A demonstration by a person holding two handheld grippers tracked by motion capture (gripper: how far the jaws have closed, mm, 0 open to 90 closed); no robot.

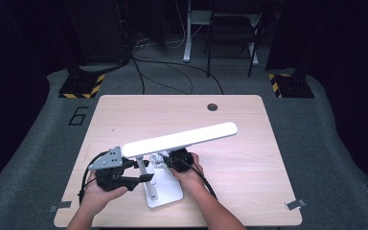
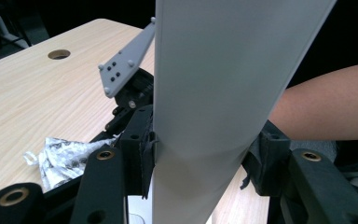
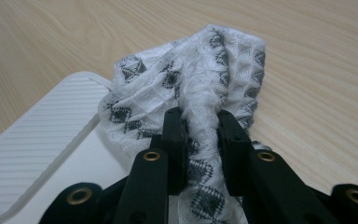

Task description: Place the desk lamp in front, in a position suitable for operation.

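Observation:
A white desk lamp stands near the table's front edge, its long bar head (image 1: 179, 139) slanting over its flat base (image 1: 168, 194). My left gripper (image 1: 143, 178) is shut on the lamp's white upright arm (image 2: 214, 93), and in the left gripper view my left gripper (image 2: 200, 158) has a pad pressed to each side of it. My right gripper (image 1: 166, 162) sits under the bar head, shut on a white cloth with a black pattern (image 3: 191, 79). In its own view my right gripper (image 3: 200, 126) holds the bunched cloth at the edge of the ribbed base (image 3: 42, 130).
The wooden table (image 1: 124, 120) has a round cable hole (image 1: 212, 107) at the back. In the left gripper view a forearm (image 2: 326, 107) lies to the right and the cloth (image 2: 60, 158) to the left. Cables, stands and a chair frame (image 1: 230, 33) are on the floor beyond.

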